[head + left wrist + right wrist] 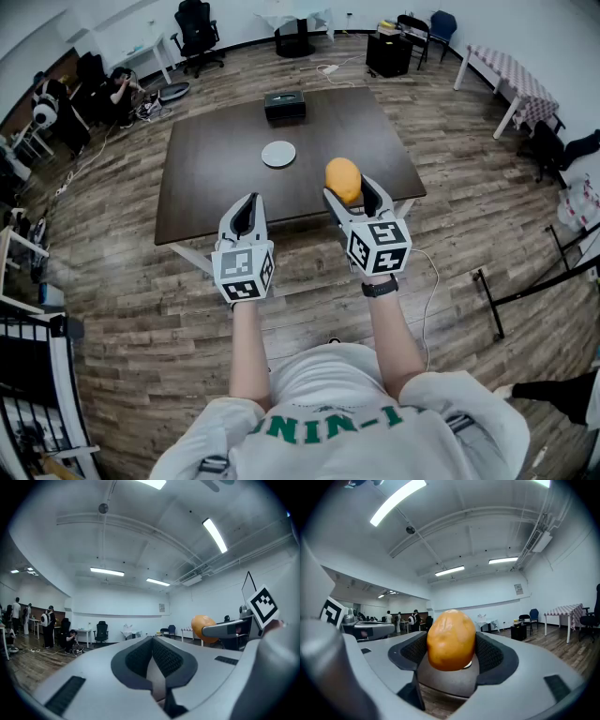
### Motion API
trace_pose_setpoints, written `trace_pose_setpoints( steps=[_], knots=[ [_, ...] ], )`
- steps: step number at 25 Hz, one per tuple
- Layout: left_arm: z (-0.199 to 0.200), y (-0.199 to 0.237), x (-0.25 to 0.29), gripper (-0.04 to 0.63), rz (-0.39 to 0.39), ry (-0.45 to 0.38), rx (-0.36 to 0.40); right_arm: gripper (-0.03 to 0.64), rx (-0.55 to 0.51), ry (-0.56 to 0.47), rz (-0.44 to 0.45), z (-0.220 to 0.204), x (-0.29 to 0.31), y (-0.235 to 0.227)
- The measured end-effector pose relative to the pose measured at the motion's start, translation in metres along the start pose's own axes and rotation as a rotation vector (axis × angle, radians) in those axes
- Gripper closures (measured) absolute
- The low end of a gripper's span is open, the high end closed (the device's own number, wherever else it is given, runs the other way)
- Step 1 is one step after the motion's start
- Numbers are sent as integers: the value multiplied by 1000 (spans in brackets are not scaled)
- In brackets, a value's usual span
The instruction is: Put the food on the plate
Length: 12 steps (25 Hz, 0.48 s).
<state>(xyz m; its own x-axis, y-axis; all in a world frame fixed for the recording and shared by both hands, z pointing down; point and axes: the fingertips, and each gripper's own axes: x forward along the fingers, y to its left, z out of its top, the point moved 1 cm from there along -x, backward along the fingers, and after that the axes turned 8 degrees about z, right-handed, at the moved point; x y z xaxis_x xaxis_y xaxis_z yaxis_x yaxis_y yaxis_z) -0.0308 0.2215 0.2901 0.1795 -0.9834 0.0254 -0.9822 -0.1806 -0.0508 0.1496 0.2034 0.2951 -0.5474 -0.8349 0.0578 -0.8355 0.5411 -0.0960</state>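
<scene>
The right claw is clamped on the smooth orange-yellow egg-shaped food, held in the air nearer the person than the small white round plate and to its right. The left claw is closed, empty. Pinched only at its rounded flanks, the food could swivel or slip free. Let go high, it would likely roll off that plate onto the dark brown surface. Its long axis stands upright, crosswise to the squeeze.

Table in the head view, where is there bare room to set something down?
Most of the dark table is bare: the whole left half beside the white plate, and the right side past it. The only crowded strip is the middle, where the black box sits behind the plate. The plate itself is empty.
</scene>
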Motion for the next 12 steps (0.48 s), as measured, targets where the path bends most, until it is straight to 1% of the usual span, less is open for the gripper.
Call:
trace_pose_setpoints(
  steps=[3, 6, 12],
  knots=[
    [-2, -3, 5, 581, 5, 7, -5, 285, 32, -29, -10, 2, 0, -9],
    [-6, -7, 7, 581, 14, 16, -9, 285, 41, -34, -10, 0, -1, -16],
    [-12, -19, 14, 581, 38, 23, -43, 285, 54, -15, 31, -7, -4, -28]
  ],
)
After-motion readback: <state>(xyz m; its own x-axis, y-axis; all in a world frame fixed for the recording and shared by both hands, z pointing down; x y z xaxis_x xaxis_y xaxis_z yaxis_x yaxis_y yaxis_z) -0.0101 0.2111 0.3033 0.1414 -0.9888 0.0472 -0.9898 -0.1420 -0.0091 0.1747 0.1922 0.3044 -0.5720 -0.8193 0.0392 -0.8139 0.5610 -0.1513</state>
